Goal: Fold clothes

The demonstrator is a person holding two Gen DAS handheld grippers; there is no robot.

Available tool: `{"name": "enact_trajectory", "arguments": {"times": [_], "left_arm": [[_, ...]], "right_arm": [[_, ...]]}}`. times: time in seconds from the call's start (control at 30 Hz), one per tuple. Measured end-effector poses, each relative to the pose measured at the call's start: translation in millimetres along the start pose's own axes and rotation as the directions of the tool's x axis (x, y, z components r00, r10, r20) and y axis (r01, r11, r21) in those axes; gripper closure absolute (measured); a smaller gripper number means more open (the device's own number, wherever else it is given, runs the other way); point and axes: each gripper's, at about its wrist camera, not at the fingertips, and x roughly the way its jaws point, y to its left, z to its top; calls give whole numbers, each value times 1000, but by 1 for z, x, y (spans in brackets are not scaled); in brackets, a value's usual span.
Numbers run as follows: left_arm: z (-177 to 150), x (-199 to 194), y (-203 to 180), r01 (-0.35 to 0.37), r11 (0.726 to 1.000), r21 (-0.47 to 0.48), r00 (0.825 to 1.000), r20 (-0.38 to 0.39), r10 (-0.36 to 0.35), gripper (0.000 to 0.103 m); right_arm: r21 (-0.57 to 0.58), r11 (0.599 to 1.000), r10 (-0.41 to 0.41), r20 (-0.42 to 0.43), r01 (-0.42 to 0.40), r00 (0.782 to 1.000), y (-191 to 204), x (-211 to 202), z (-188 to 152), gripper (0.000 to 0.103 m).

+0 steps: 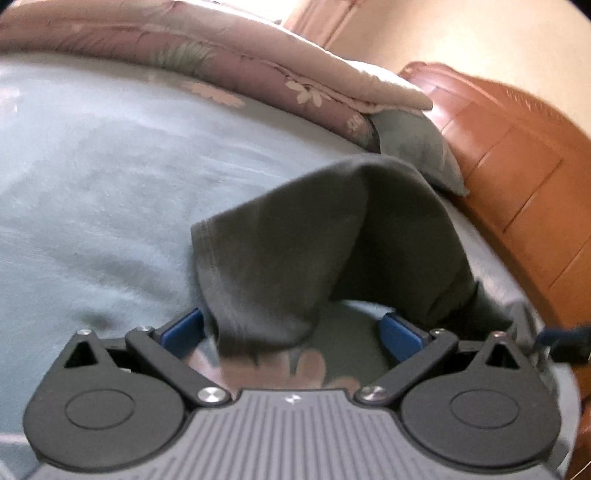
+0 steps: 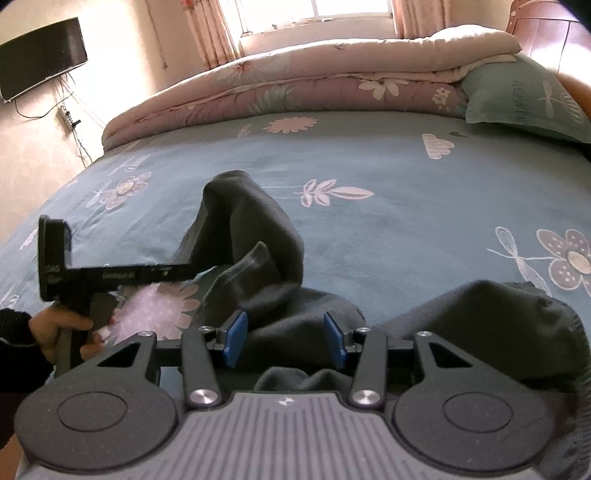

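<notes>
Nearest in the right wrist view, the right gripper [image 2: 287, 338] has its blue pads [image 2: 235, 338] standing apart, with folds of the dark grey garment [image 2: 258, 236] bunched between and under them; the pads press on nothing that shows, so it reads as spread over the cloth, not pinching. More of the garment humps up to the right of it and trails left and away across the bed.

In the left wrist view the left gripper [image 1: 291, 334] also has its blue pads [image 1: 400, 334] wide apart. A hemmed fold of the same garment [image 1: 314, 236] drapes over the left-hand pad and hangs into the gap, raised in a tent above the sheet; whether anything clamps it I cannot tell, since the cloth hides the contact.

A little further out in the right view, a hand [image 2: 55, 325] in a dark sleeve grips the handle of the left gripper [image 2: 122, 277], whose front end is buried in the lifted cloth.

Under everything lies the teal flowered bedsheet [image 2: 388, 177]. Beyond it, a folded pink floral quilt [image 2: 295, 85] lies across the far side of the bed, a green pillow [image 2: 524, 99] beside it against the wooden headboard [image 1: 517, 166]. Farthest off: a curtained window [image 2: 314, 14] and a wall-mounted television [image 2: 40, 59]
</notes>
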Motion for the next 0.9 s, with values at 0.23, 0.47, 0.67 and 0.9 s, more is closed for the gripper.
{"name": "enact_trajectory", "arguments": {"times": [0.23,0.47,0.67,0.9], "left_arm": [[-14,-27,12,123,918,-378,991,1,-133,5],[9,7,12,125,893,-431,992,38,-121,2],[17,13,30,123,857,-500,989,136,-63,3],[29,26,30,64,846,-529,988,152,20,4]], "right_arm": [[-10,1000,-8,26,8,1000,1,-13,-3,45],[10,1000,7,31,-8,999,4,-10,-4,45],[15,1000,5,9,-5,1000,0,-7,-10,45],[32,999,12,-16,-11,1000,0,-1,-17,45]]}}
